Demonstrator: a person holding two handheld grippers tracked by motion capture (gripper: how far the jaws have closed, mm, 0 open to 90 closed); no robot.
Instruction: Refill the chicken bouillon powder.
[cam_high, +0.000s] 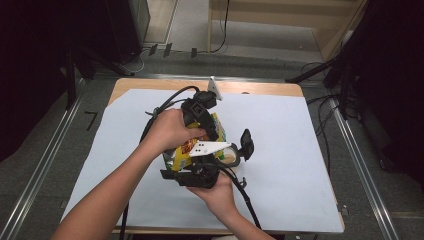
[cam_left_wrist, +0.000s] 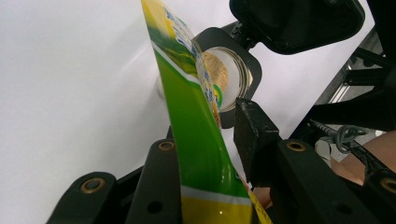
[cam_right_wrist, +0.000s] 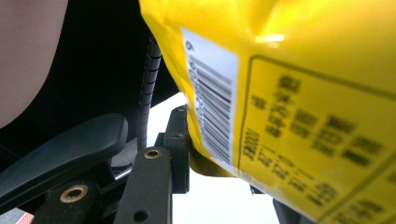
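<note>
Gripping from the left, the left hand-held gripper (cam_left_wrist: 208, 154) pinched the green edge of the yellow snack bag (cam_high: 192, 147), its jaws pressed on the film. That bag stood at mid-surface (cam_high: 280, 145) on white paper, between both hands. Nearer the person, the right hand-held gripper (cam_right_wrist: 219, 154) clamped the bag's barcode side, a jaw touching the wrapper

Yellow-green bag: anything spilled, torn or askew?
Nothing spilled or torn that I can see. The bag is held off upright between the left gripper and the right gripper, tilted over a clear jar of tan powder. White sheet looks clean.
</note>
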